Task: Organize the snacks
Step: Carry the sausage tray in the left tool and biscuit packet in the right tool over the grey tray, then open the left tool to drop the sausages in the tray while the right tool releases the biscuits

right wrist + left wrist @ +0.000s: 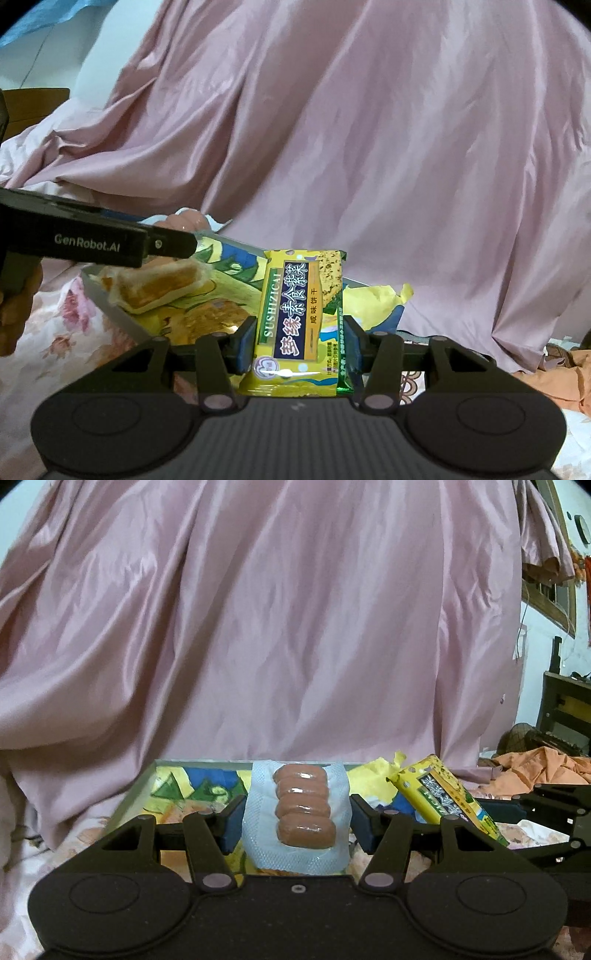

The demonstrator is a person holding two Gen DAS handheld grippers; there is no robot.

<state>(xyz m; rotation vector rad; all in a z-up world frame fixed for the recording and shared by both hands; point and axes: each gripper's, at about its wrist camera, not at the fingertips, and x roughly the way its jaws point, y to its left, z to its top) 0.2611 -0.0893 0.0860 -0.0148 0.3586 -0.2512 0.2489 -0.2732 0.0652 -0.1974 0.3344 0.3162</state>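
tray (110, 306): far end hid behind left hand-held gripper (110, 240) | sausage pack (295, 812): bottom edge hidden | biscuit packet (299, 321): small print unreadable

The left gripper (297, 821) is showing a matte black body with two round raised discs near its back edge and a small screw between them. Grey rivet heads are capping the black linkage arms, which are ending in dark blue pads (233, 821). The right gripper (297, 345) is wearing the same black frame, grey rivets and blue pads (246, 345), with a ribbed panel between its discs. Left of that gripper, the other's black side is carrying white "GenRobot.AI" lettering.
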